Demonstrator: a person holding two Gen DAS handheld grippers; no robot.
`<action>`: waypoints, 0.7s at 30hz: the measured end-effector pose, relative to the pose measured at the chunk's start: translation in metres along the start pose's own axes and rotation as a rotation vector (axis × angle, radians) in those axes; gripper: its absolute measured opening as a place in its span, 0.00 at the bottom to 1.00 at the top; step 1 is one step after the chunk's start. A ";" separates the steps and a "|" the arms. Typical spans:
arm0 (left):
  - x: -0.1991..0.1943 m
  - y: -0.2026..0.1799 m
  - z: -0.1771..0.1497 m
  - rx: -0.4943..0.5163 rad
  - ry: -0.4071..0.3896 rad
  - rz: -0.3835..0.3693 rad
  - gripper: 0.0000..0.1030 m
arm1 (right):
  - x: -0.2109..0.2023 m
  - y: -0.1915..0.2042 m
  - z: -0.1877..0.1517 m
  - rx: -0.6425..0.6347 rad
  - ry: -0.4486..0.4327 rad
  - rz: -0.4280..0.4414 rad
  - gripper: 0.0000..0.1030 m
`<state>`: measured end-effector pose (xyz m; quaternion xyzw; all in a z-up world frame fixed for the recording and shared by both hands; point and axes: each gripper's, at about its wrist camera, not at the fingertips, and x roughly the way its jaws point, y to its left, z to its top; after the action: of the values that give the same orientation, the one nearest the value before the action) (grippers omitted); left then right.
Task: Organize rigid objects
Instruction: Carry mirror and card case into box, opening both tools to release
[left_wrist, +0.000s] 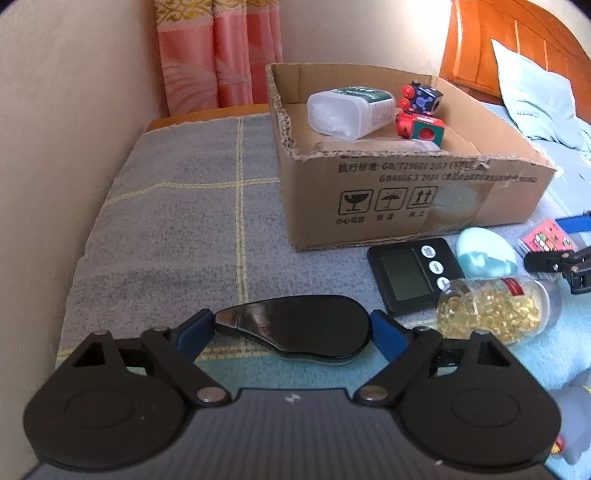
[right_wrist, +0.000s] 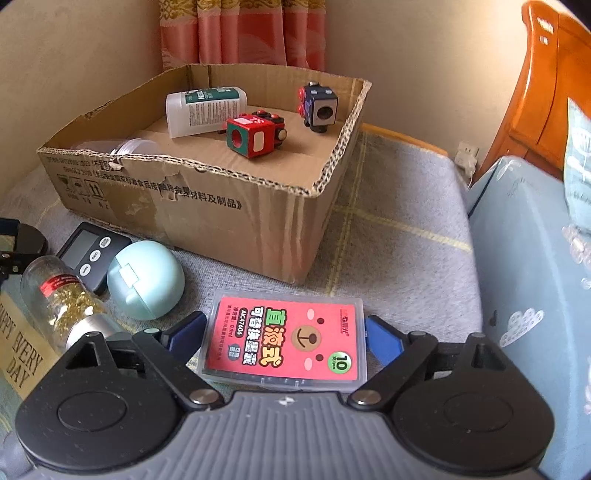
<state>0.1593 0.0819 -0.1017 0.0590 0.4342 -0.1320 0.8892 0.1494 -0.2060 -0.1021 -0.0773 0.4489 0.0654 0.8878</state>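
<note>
A cardboard box (left_wrist: 424, 192) stands on the grey blanket and holds a white bottle (left_wrist: 347, 110), a red cube toy (left_wrist: 419, 127) and a dark cube toy (left_wrist: 424, 96); the box also shows in the right wrist view (right_wrist: 221, 206). My left gripper (left_wrist: 291, 330) is shut on a flat black oval object (left_wrist: 295, 328), its blue pads against both ends. My right gripper (right_wrist: 284, 336) is shut on a clear plastic case with a red label (right_wrist: 284, 343), pads at both sides.
In front of the box lie a black digital timer (left_wrist: 410, 275), a mint egg-shaped case (left_wrist: 484, 256) and a clear bottle of yellow capsules (left_wrist: 491, 310). A wall is on the left. A blue bed (right_wrist: 532, 280) and wooden headboard (right_wrist: 546, 92) are on the right.
</note>
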 end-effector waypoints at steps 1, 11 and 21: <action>-0.003 0.000 0.001 0.005 -0.003 0.000 0.87 | -0.003 0.000 0.000 -0.010 -0.001 -0.001 0.91; -0.055 -0.009 0.037 0.078 -0.092 -0.091 0.87 | -0.046 -0.004 0.016 -0.068 -0.065 0.036 0.91; -0.044 -0.039 0.120 0.202 -0.210 -0.113 0.87 | -0.080 0.002 0.043 -0.148 -0.156 0.039 0.91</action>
<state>0.2131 0.0258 0.0069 0.1097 0.3259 -0.2301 0.9104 0.1354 -0.1998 -0.0126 -0.1286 0.3739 0.1213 0.9105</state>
